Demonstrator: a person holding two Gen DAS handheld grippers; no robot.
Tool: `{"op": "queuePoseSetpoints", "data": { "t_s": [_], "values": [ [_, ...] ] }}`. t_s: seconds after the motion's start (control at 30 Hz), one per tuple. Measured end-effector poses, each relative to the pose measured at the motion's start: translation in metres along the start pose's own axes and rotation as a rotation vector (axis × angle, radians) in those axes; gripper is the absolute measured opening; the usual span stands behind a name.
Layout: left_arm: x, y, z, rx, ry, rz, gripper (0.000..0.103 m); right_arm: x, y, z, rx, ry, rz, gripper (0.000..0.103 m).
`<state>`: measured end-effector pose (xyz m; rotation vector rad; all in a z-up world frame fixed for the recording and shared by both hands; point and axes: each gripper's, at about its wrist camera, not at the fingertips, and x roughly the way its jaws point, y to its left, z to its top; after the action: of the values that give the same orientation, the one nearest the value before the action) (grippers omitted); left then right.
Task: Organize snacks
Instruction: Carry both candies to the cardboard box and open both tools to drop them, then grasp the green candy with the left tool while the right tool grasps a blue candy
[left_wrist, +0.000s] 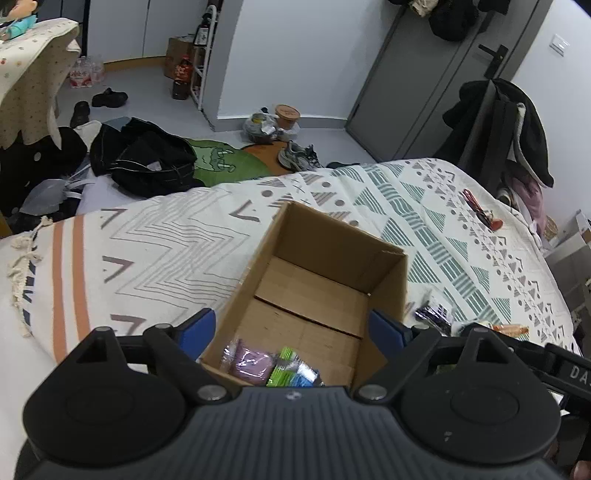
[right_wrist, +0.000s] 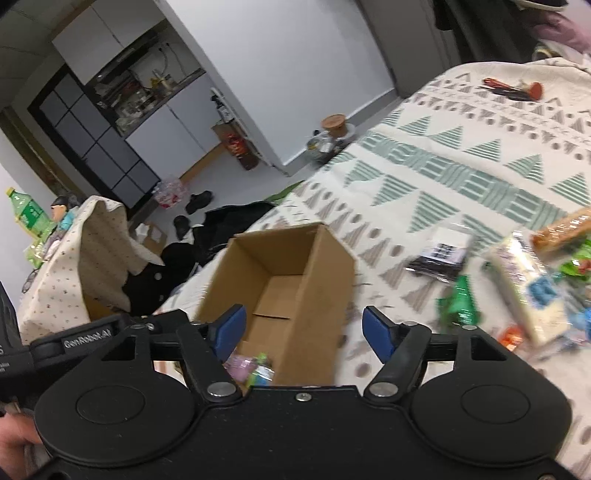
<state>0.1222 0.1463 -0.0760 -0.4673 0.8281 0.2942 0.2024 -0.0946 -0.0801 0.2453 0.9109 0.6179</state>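
A: Any writing you can read?
B: "GenRobot.AI" on the black bar at the left of the right wrist view.
A: The tools?
B: Left gripper (left_wrist: 291, 330) and right gripper (right_wrist: 301, 328) both stand released, nothing between the blue pads.
A: The snacks?
B: A purple packet (left_wrist: 251, 363) and a green-blue packet (left_wrist: 291, 371) lie in the cardboard box's (left_wrist: 321, 236) near end; other snacks (right_wrist: 524, 280) lie scattered on the patterned bedspread (left_wrist: 155, 243), right of the box.

We are in a lived-in home, a bedroom open to a kitchenette. Beneath the fingers lies a bed under a patterned bedspread (left_wrist: 424, 206). Beyond the fingertips we see shoes (left_wrist: 109, 98) and dark clothing (left_wrist: 147, 162) on the floor, a grey door (left_wrist: 436, 81) hung with coats, and white cabinets (right_wrist: 110, 40) over a cluttered counter.
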Motion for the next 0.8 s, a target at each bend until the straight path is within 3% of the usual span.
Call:
{"op": "queuePoseSetpoints", "data": {
  "t_s": [0.37,0.53,0.8],
  "values": [
    [-0.001,-0.043,-0.013,0.065,0.010,-0.046,0.094,-0.046,-0.047,-0.002,0.007,-0.028,-0.109,0.086],
    [-0.001,-0.064,-0.019,0.099,0.016,-0.064,0.094,-0.064,-0.066,-0.003,0.015,-0.040,-0.157,0.103],
    [-0.003,-0.099,-0.027,0.151,0.019,-0.072,0.098,-0.081,-0.094,-0.002,0.011,-0.046,-0.221,0.103]
  ]
}}
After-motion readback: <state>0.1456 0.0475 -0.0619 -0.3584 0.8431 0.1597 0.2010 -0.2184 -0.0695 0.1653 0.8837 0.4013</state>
